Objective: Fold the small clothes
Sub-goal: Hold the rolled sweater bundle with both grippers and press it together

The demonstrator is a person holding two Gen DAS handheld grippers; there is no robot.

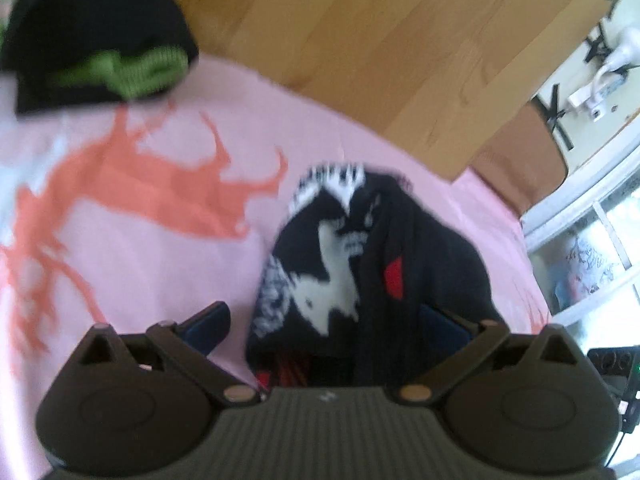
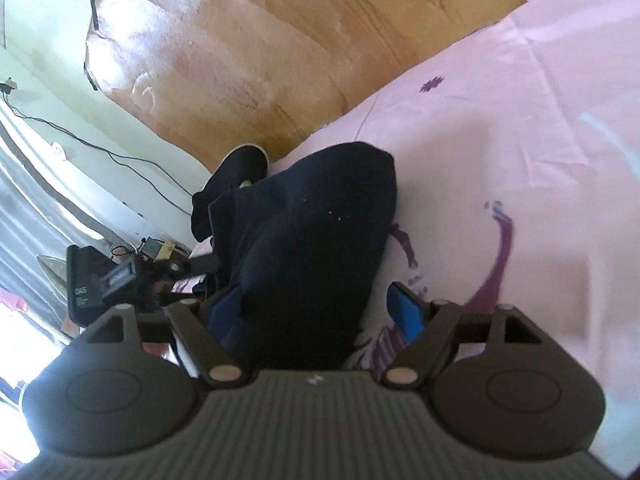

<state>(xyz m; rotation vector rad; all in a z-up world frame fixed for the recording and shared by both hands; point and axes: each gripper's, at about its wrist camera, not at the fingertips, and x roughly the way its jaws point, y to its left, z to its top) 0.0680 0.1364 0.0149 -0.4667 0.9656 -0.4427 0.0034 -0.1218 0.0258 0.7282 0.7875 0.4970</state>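
Pink sheet (image 1: 160, 280) w/ orange print, covers bed | black patterned garment (image 1: 360, 264) bunched on sheet, between jaws of left gripper (image 1: 324, 320), jaws wide, pads clear of cloth | dark navy garment (image 2: 312, 240) at sheet edge, between jaws of right gripper (image 2: 304, 312), jaws apart | black-green garment (image 1: 100, 40) far corner

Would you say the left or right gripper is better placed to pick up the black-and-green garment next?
Left, probably: only the left gripper view shows that garment, lying ahead on the pink sheet.
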